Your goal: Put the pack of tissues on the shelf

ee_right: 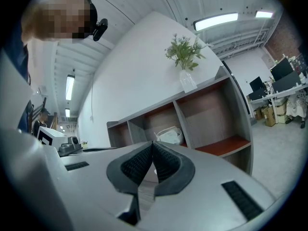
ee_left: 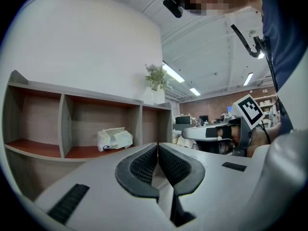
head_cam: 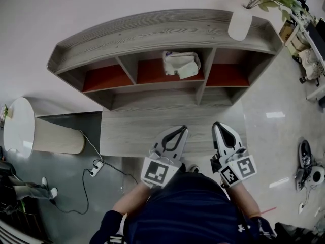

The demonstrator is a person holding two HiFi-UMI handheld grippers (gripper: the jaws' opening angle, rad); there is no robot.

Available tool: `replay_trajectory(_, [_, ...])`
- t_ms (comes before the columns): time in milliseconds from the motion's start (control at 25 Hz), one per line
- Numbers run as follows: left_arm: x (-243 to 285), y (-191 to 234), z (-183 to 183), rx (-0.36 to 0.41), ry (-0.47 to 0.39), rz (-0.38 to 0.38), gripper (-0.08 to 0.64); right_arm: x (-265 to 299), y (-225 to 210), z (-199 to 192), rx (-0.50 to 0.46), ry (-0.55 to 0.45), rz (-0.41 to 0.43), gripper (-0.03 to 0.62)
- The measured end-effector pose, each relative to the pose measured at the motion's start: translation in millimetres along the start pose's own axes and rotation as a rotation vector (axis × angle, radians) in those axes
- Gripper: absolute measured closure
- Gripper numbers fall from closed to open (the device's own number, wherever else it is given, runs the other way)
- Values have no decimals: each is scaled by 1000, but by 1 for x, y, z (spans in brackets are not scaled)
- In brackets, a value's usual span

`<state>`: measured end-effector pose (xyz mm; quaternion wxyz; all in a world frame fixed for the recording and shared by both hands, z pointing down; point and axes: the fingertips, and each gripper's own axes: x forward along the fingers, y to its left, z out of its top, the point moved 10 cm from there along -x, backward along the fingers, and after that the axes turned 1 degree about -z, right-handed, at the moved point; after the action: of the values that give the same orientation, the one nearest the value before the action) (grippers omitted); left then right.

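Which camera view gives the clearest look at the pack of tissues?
The head view: the pack of tissues lies whole and unblocked in the middle compartment of the shelf. The left gripper view shows it whole too, from the front; in the right gripper view the jaws cover its lower edge.

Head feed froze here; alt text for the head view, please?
A white crumpled pack of tissues lies in the middle compartment of the grey wooden shelf. The left gripper and right gripper are shut, empty, short of it.

left gripper [head_cam: 181, 129], right gripper [head_cam: 217, 125]: closed, empty
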<state>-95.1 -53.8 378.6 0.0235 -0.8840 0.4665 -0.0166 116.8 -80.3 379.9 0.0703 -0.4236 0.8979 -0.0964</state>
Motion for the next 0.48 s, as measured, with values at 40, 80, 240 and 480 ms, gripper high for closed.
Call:
replay_trajectory(40, [0,1,-1,0,0,1,540,1,0,0,-1,-1,-1,581])
replay_trajectory(80, [1,2,-2,1,1,1,540,1,-1,-1,-1,0,-2,581])
replay_trajectory(240, [3,3,-3,16,0,-7,540,4,-3,-1,-1,2,-2,581])
replay_trajectory(480, [8,5,-6,17,17,-19,540,8,-5,-2,6,4,-4,581])
